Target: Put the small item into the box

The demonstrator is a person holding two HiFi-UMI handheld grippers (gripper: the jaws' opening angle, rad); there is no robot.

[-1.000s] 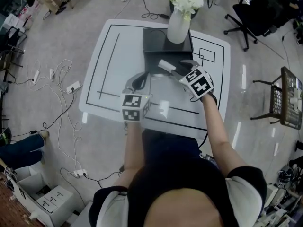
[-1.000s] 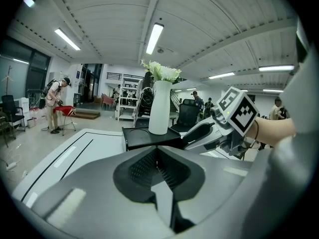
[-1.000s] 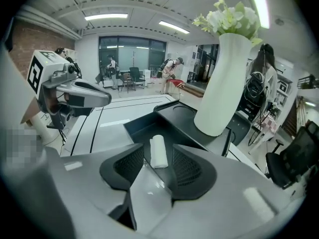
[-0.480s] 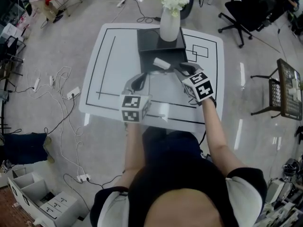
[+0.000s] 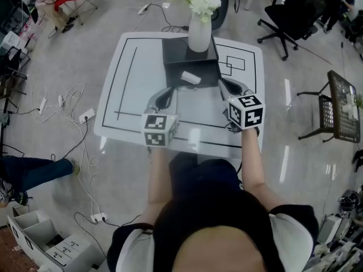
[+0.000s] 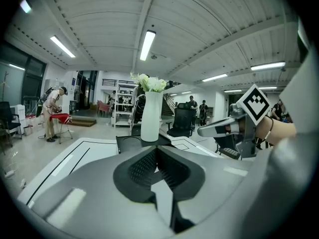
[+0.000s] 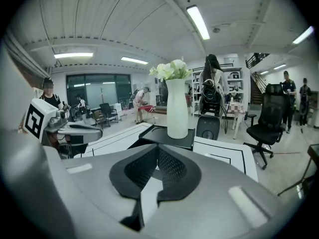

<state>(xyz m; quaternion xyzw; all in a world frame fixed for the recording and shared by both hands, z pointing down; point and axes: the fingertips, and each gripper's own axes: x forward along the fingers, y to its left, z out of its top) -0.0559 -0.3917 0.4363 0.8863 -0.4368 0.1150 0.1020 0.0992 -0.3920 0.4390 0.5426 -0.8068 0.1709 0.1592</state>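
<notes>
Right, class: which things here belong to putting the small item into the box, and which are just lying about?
Job: small white item, black box, right tool, left tool.
Lying about: vase of flowers, office chair, power strip.

Place: an open-plan office used as a robotics lab, I'd say.
Ceiling: long strip lights [image 6: 147, 44].
Floor: polished, strewn with power strips [image 5: 86, 115] and cables.
Furniture: black swivel chairs [image 5: 289, 13]; white table [image 5: 122, 95] marked with black lines.
Rig: square-marker cube on my right gripper [image 5: 222, 83].
Background: people [image 6: 52, 113], small and indistinct.
</notes>
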